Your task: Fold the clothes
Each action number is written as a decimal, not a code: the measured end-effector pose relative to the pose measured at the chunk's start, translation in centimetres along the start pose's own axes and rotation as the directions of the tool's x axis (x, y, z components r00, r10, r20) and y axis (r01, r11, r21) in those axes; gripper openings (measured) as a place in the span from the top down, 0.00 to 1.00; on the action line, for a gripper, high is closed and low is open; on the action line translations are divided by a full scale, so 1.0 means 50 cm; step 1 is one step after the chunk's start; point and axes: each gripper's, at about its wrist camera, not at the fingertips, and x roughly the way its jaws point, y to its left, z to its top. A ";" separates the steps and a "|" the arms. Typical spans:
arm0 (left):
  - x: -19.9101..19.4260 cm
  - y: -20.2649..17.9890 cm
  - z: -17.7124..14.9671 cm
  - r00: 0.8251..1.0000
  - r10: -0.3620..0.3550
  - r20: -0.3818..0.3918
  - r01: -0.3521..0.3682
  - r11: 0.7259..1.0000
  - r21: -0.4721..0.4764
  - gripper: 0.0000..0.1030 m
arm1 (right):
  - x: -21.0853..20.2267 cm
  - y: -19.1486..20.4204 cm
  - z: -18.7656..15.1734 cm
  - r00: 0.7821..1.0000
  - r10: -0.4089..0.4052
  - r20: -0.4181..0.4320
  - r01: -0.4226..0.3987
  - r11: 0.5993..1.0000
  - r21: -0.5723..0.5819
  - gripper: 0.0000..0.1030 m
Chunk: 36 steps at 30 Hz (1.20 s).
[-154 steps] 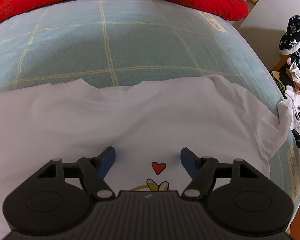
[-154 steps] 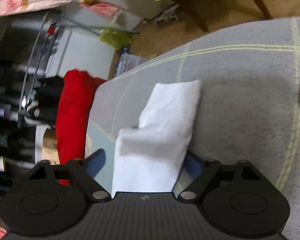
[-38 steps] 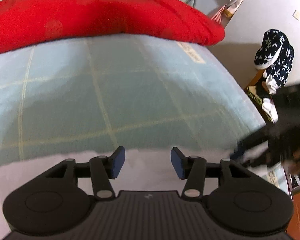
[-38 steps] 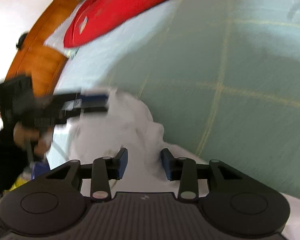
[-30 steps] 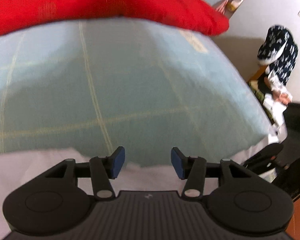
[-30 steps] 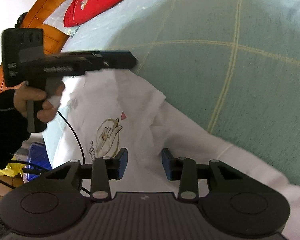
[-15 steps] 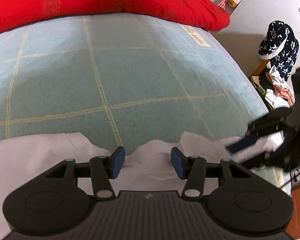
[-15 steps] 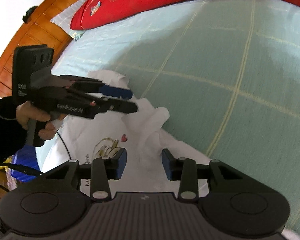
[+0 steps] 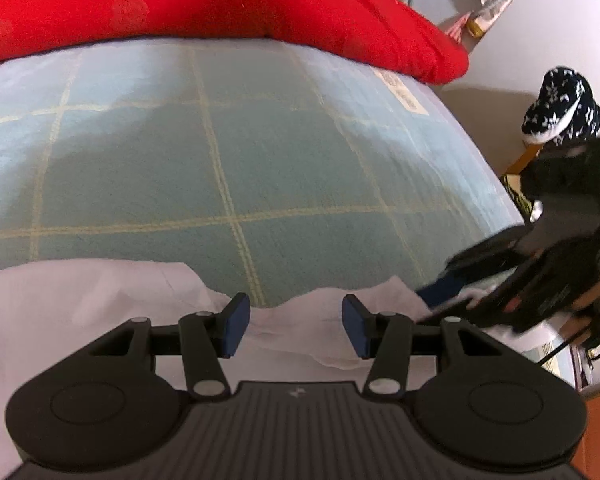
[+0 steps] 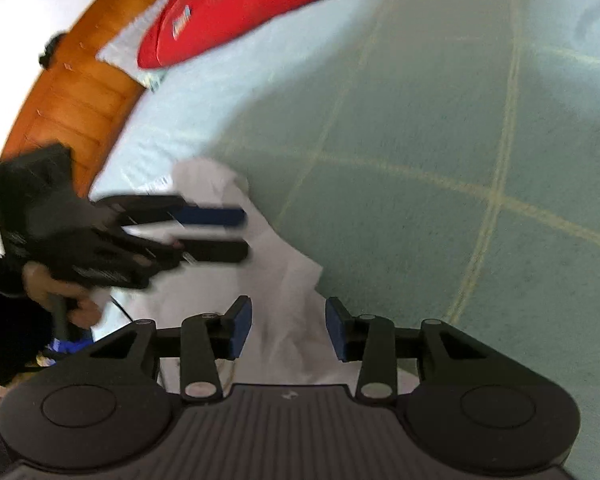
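While the white shirt [image 9: 100, 304] lies rumpled along the bottom of both frames on the bed [image 9: 260, 152], I have both tools released: left tool [image 9: 294, 320] straddling its wavy upper edge, right tool [image 10: 288, 328] over a ridge of cloth. I'd judge each should bite one layer only, then pull level. Red quilt [image 9: 220, 12] fills the top.

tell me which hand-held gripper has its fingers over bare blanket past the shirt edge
The left hand-held gripper: its open blue fingertips reach the white cotton t-shirt's edge, with green checked blanket between them. The right hand-held gripper has only white fabric between its fingers.
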 end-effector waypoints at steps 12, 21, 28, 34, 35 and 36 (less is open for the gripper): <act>-0.052 0.021 0.007 0.998 0.019 0.065 -0.017 0.999 -0.033 0.48 | -0.048 -0.012 0.057 0.977 -0.127 0.169 0.138 0.989 -0.051 0.87; -0.045 0.022 0.007 0.998 0.024 0.065 -0.021 0.999 -0.039 0.48 | -0.041 -0.048 0.159 0.928 -0.264 0.262 0.304 0.945 -0.123 0.98; -0.041 0.024 0.002 0.998 0.018 0.055 -0.016 0.999 -0.035 0.48 | -0.079 -0.076 0.157 0.917 -0.273 0.290 0.302 0.952 -0.057 0.92; -0.031 0.016 0.001 0.999 0.008 0.044 -0.006 0.999 -0.035 0.48 | -0.155 -0.052 0.028 0.906 -0.341 0.249 0.346 0.938 0.025 0.83; -0.028 0.011 0.001 0.999 0.004 0.039 -0.003 1.000 -0.029 0.48 | -0.167 -0.044 0.003 0.898 -0.365 0.244 0.369 0.929 0.033 0.80; -0.025 0.005 0.000 0.999 -0.001 0.034 0.001 1.000 -0.022 0.48 | -0.179 -0.036 -0.024 0.887 -0.394 0.240 0.397 0.917 0.041 0.76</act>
